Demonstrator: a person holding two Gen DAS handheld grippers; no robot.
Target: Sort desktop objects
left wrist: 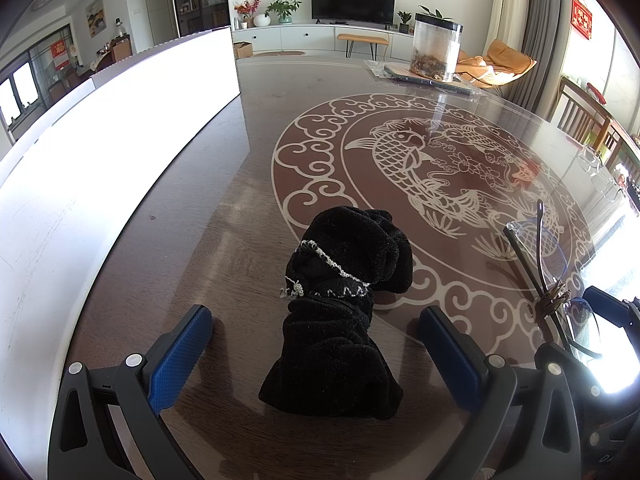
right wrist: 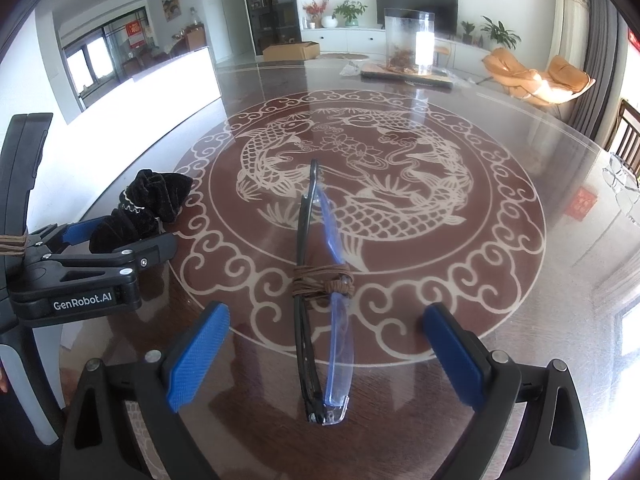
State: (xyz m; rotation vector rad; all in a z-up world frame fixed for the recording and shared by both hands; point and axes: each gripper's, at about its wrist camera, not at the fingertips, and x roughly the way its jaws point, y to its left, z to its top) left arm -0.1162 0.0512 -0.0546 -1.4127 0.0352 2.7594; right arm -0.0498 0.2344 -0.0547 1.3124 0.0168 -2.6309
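A black velvet pouch (left wrist: 344, 312) with a white drawstring lies on the brown table between the open jaws of my left gripper (left wrist: 316, 332); its near end is between the blue pads (left wrist: 180, 356), which stand apart from it. It also shows in the right wrist view (right wrist: 148, 204), with the left gripper (right wrist: 120, 240) around it. Folded glasses (right wrist: 320, 300), bound with brown cord, lie between the open jaws of my right gripper (right wrist: 324, 332), untouched. The glasses show at the right in the left wrist view (left wrist: 548, 276).
A white box (left wrist: 100, 152) stands along the table's left side. A clear cylindrical jar (left wrist: 436, 48) stands on a tray at the far edge. The glass-topped table (right wrist: 400, 208) has a fish pattern. A wooden chair (left wrist: 584, 116) is at the right.
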